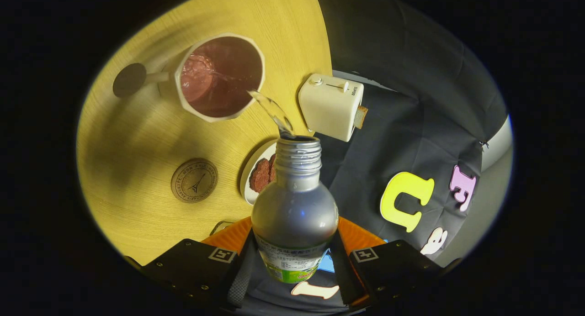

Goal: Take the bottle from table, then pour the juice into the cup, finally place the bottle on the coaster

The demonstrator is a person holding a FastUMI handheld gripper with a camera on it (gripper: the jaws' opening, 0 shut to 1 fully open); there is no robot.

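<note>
My gripper (292, 256) is shut on a silver bottle (295, 206) with a threaded open neck, held between both fingers and tipped forward over the wooden table (137, 133). A clear stream of liquid (272, 110) arcs from the bottle's mouth into the white faceted cup (222, 76) beyond the fingers; the cup has a dark reddish inside with liquid in it and a handle ending in a dark round knob (129, 80). A round brown coaster (194, 180) with an engraved tower lies on the table, nearer than the cup and left of the bottle.
A small white toaster (330, 106) with a slice of bread stands at the table's edge, right of the cup. A white plate (249, 179) with brown food lies just behind the bottle's neck. The black cloth wall hangs beyond the table edge.
</note>
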